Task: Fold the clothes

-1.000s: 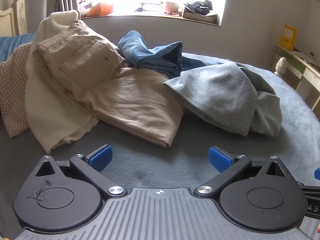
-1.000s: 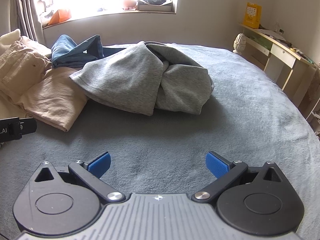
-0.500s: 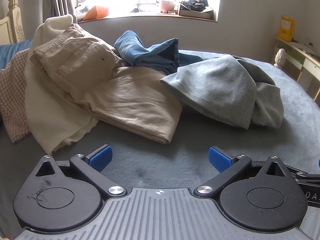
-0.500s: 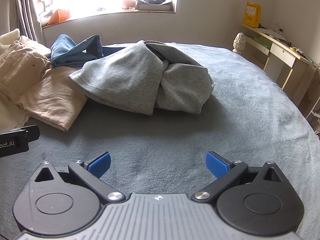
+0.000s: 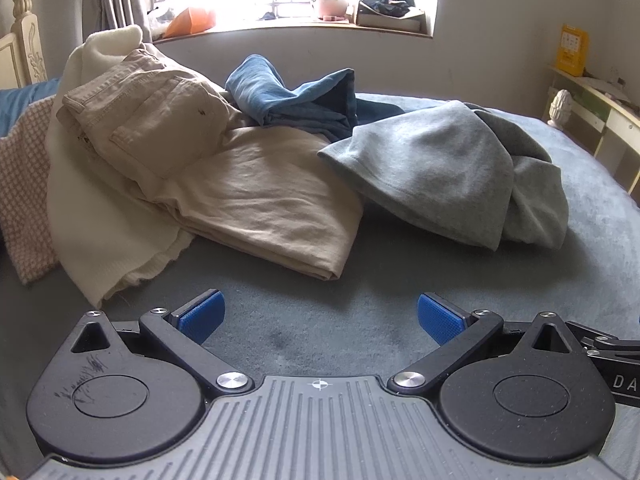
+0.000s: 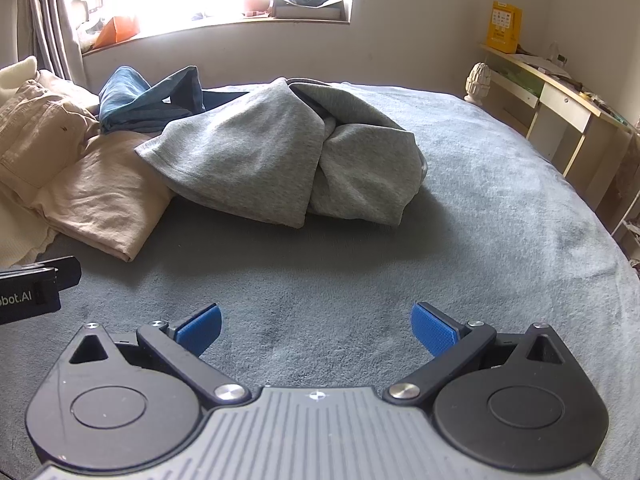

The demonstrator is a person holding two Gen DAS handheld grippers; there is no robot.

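Both still spread wide and empty: left tongs (image 5: pixel 319 316), right tongs (image 6: pixel 316 326), low over bare bed (image 6: pixel 500 216). Little changed; left view tilted slightly up. Grey sweatshirt (image 6: pixel 280 152) mid-bed, overlapping tan trousers (image 5: pixel 256 196) towards left edge.

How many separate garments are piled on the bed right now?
5 visible: grey sweatshirt on the right, blue garment behind it, tan trousers in the middle, cream knit beneath them, checked cloth far left. More may be hidden underneath.
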